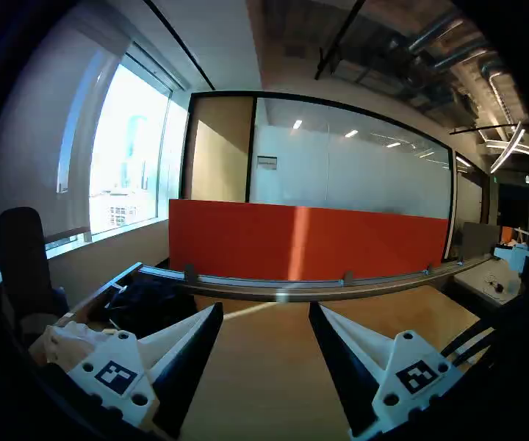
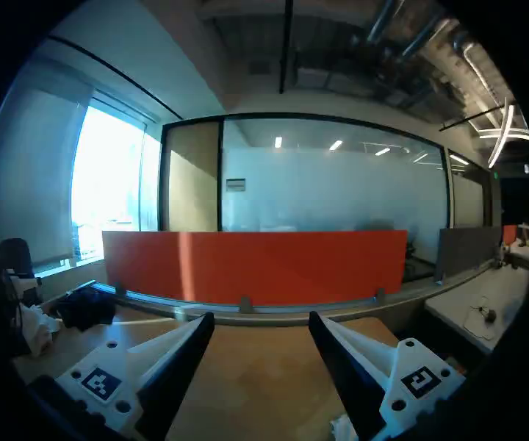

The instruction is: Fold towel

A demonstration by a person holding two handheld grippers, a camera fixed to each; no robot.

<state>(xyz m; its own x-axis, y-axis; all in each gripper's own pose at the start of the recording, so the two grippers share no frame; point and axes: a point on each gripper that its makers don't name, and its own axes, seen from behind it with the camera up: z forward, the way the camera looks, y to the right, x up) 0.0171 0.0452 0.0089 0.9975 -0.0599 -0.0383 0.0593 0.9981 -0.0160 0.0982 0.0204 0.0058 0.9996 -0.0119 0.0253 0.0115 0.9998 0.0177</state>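
My left gripper (image 1: 265,307) hangs open above the wooden desk (image 1: 264,367), with nothing between its fingers. A crumpled pale cloth (image 1: 62,342), perhaps the towel, lies beyond its left finger at the desk's left end. My right gripper (image 2: 261,317) is also open and holds nothing over the same desk (image 2: 264,382). In the right gripper view a crumpled white cloth (image 2: 37,323) sits far left. A small white scrap of fabric (image 2: 344,428) peeks out at the bottom by the right finger.
An orange partition (image 1: 301,242) with a metal rail (image 1: 279,287) closes off the desk's far edge. A black bag (image 1: 147,305) lies at the far left of the desk, and a dark chair (image 1: 22,264) stands beside it. A neighbouring white desk (image 2: 485,301) is at right.
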